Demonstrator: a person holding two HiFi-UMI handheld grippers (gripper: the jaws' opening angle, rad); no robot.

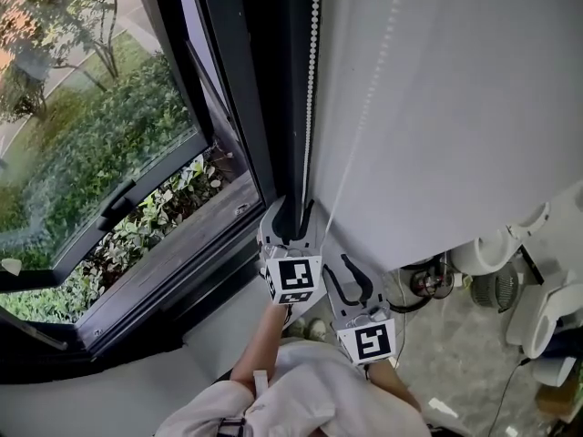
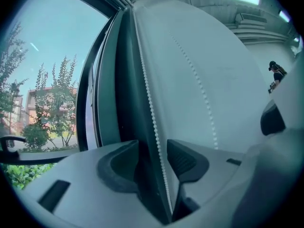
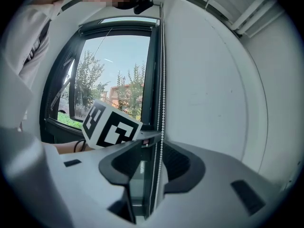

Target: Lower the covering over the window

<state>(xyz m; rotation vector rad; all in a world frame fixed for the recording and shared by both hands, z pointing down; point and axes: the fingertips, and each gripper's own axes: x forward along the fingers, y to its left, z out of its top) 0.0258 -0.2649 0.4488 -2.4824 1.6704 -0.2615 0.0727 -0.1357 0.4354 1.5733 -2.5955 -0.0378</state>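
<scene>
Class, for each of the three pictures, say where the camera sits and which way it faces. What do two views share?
Head view: on the person's head, looking steeply down at window, blind, left gripper and right gripper; a forearm shows.
Left gripper view: rides the left gripper, looking along its open jaws at the bead chain and blind; nothing of the holder shows.
Right gripper view: rides the right gripper, facing the window; a sleeve shows.
Shared: both gripper views show the bead chain between open jaws.

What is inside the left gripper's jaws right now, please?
A white bead chain runs upright between the open jaws of the left gripper; neither pad presses it. Behind it is the dark window frame. The gripper's body hides the chain's lower end.
</scene>
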